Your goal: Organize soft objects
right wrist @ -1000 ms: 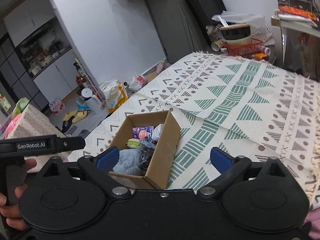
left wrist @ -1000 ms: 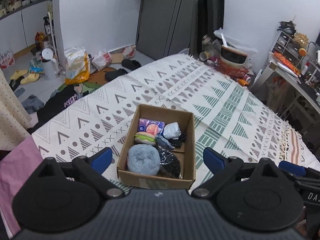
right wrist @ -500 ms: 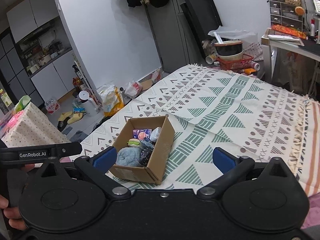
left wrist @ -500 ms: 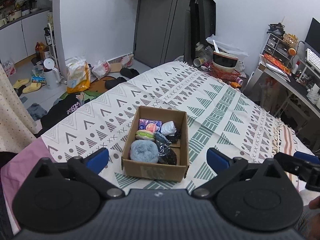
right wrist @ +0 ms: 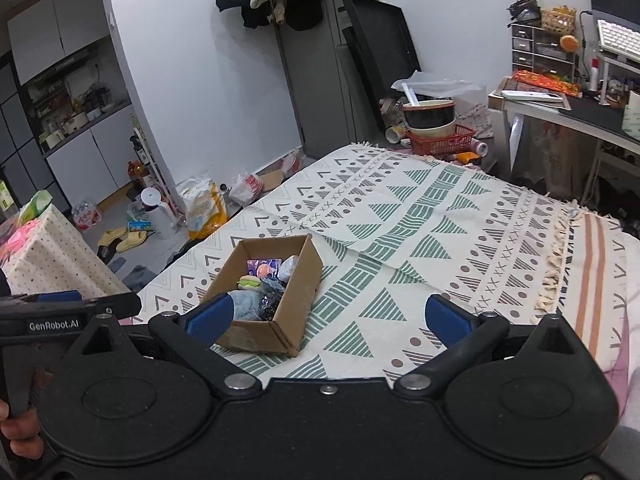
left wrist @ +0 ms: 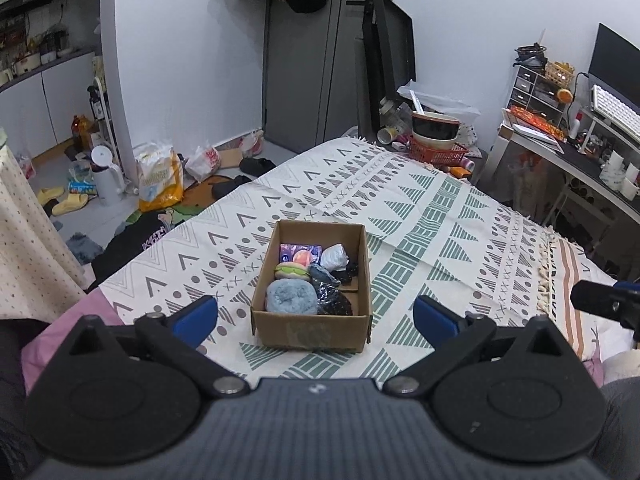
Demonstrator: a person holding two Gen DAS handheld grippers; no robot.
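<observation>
One cardboard box [left wrist: 312, 322] stands on a bed covered by a cream blanket [left wrist: 440, 216] printed with green triangles and grey chevrons. The box holds the soft objects, packed close together: one fluffy blue ball [left wrist: 291, 298] at the near end, one burger-shaped plush [left wrist: 291, 271] just behind it, one purple pack with an orange disc [left wrist: 301, 253] against the far wall, one white bundle [left wrist: 335, 256] in the far right corner, and crinkled black pieces [left wrist: 334, 300] along the right side, whose number cannot be told.

The left gripper [left wrist: 316, 316] hovers in front of the box with its two blue-tipped fingers [left wrist: 196, 316] spread wide and nothing between them. The right gripper [right wrist: 326, 318] is likewise spread wide and empty; its left finger overlaps the near end of the box in the right wrist view.

Legible writing: "GenRobot.AI" in white on the left gripper's black body, seen at the left edge of the right wrist view, with a hand [right wrist: 16, 428] below it. A yellow-and-white bag [left wrist: 160, 176] on the floor bears print too small to read. One red basket [left wrist: 438, 152] carries one dark bowl [left wrist: 435, 126] beyond the bed's far end.
</observation>
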